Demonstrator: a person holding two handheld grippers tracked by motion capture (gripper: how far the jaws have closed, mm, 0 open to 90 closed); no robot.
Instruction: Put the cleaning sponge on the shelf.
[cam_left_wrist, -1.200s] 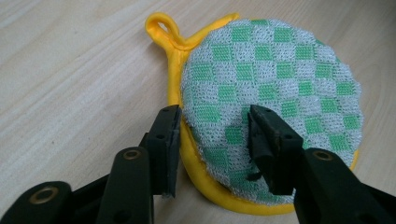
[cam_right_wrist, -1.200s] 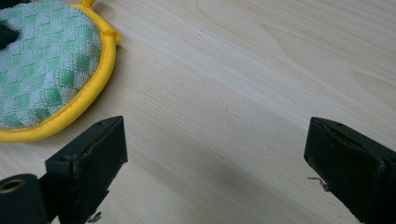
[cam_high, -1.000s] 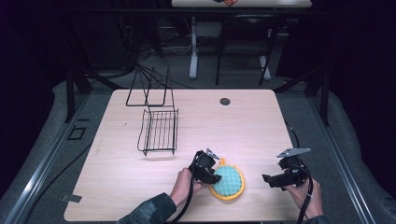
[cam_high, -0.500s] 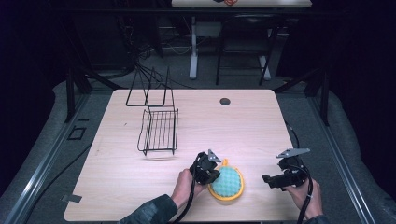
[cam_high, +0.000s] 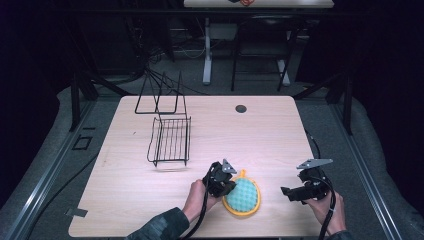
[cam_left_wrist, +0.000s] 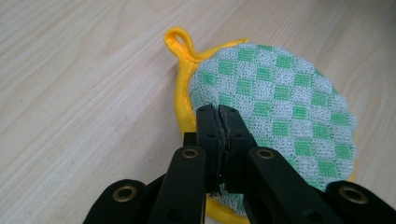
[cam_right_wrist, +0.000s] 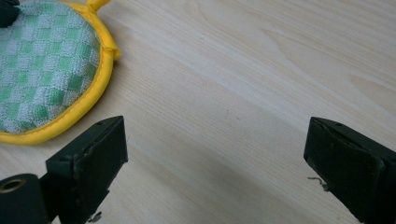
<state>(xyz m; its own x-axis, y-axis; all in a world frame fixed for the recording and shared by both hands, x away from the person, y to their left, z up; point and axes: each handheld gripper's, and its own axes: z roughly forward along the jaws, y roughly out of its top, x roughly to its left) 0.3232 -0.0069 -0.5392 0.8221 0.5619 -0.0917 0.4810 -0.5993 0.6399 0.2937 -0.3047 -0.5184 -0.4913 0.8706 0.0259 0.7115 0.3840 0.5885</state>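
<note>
I am working the left gripper (cam_left_wrist: 218, 122) onto the round pot holder (cam_high: 242, 196), which is lying flat on the table (cam_high: 280, 135) near its front edge, at about five o'clock from the wire rack (cam_high: 170, 141). The jaws have just been closing and are now pinched tight together on the pad's edge — in the left gripper view the checked green cloth and yellow binding are sitting between and under the tips. The right gripper (cam_right_wrist: 215, 154) is waiting with its jaws spread wide over bare wood, the pot holder (cam_right_wrist: 46, 70) off at its ten o'clock.

I am judging this thing to be light, soft and floppy: a quilted cloth disc that will droop once lifted from one side. The terry face should be giving good friction, so slipping is unlikely. The bound yellow rim is the firmest place to take hold — or the hanging loop (cam_left_wrist: 178, 41) at the pad's eleven o'clock.
</note>
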